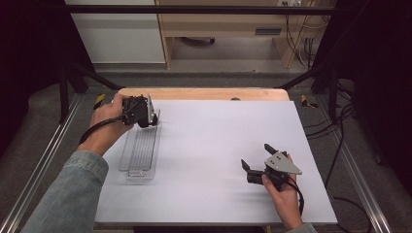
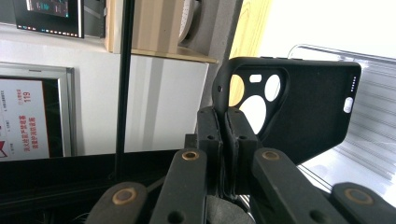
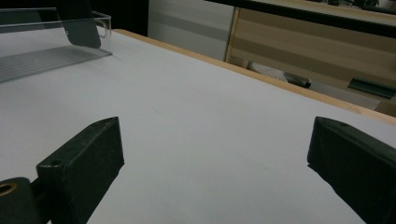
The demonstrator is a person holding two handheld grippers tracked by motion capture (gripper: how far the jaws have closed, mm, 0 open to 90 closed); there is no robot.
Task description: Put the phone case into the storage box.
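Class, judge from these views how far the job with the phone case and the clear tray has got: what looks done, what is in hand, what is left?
Done: the left gripper has its jaws shut on the black phone case.
In hand: it holds the case over the far end of the clear tray.
Left: probably setting the case down in the tray and letting go. The right gripper waits open over the table.
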